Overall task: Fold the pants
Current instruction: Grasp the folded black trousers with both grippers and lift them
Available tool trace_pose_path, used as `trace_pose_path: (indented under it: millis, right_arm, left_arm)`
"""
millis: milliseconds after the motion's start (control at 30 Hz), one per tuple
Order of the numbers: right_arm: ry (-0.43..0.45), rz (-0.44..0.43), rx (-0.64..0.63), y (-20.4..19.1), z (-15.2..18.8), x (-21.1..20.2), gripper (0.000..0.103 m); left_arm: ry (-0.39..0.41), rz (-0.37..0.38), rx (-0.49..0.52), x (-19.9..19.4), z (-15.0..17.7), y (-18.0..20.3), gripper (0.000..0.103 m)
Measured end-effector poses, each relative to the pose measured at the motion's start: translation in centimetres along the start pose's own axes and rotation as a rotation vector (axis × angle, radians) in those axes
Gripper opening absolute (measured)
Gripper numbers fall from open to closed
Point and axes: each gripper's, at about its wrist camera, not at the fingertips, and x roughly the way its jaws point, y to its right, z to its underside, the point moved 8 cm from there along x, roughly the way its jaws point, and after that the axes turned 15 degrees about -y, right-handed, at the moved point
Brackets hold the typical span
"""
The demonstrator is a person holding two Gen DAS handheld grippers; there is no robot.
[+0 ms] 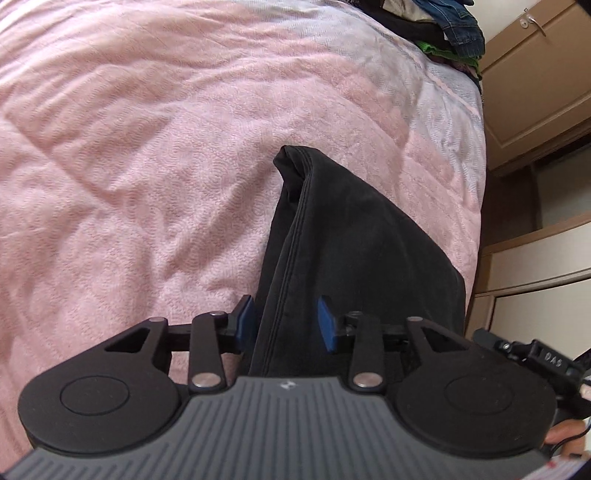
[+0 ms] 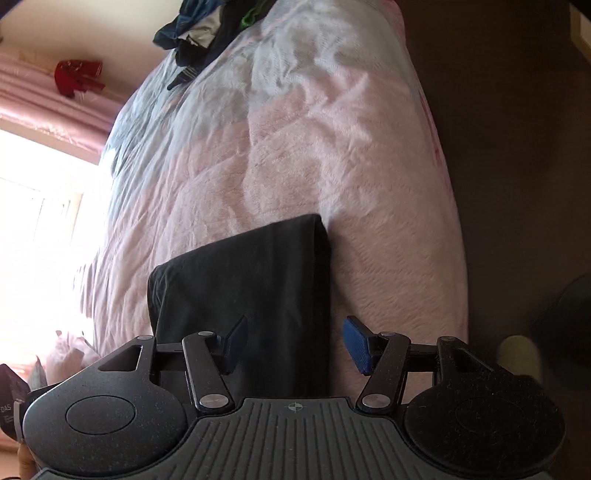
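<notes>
The black pants (image 1: 332,240) lie folded into a long narrow strip on the pink bedspread (image 1: 129,166), and everything else can be placed from them. In the left wrist view, left of the pants there is only wrinkled pink quilt. The left gripper (image 1: 287,320) hangs over the near end of the strip with its blue pads (image 1: 246,317) parted a moderate way; a seamed fold of dark cloth passes between them, the left pad close against the cloth's edge and the right pad standing over the cloth, and I cannot see either pad pressing on it. Beyond the far tip of the pants, at the bed's far corner, sits a heap of clothes (image 1: 454,26), and right of the pants, past the bed's edge, stand wooden cabinet doors (image 1: 535,85).

In the right wrist view, a bright window (image 2: 40,221) glows to the left of the pants (image 2: 240,288). The right gripper (image 2: 295,345) hovers with its pads spread wide, the left pad above the dark cloth and the right one above bare pink quilt just beside the pants' folded right edge, clamping nothing. Right of that the bed drops away to a dark floor (image 2: 517,147).
</notes>
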Motion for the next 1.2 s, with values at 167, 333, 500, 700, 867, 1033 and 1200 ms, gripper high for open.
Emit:
trace_pose_path:
  millis: [167,333,500,700,867,1033,1200]
  right_arm:
    - [0.024,-0.015,0.050,0.4,1.0,1.4,0.052]
    - [0.029,-0.045,0.054,0.4,1.6,1.8,0.027]
    - [0.040,0.017,-0.050,-0.5,1.8,1.8,0.008]
    - [0.031,0.223,-0.239,-1.5,2.6,4.1,0.009]
    - [-0.015,0.240,-0.223,-2.2,1.4,2.7,0.019]
    - [0.101,0.266,-0.196,-2.3,-2.3,1.4,0.030]
    - [0.185,0.395,-0.433,-5.0,-4.3,2.5,0.030]
  left_arm:
    - [-0.046,0.074,0.011,2.1,-1.0,-0.3,0.033]
    - [-0.051,0.196,-0.001,2.5,-1.3,-0.4,0.019]
    - [0.016,0.135,0.075,1.3,-1.5,-0.5,0.001]
    - [0.051,0.002,0.170,2.7,-1.0,-0.2,0.004]
    - [0.094,0.010,0.147,0.3,-2.0,0.3,0.010]
    - [0.137,0.035,0.130,-0.2,-5.7,1.5,0.029]
    - [0.192,-0.101,0.349,1.6,-7.4,7.2,0.027]
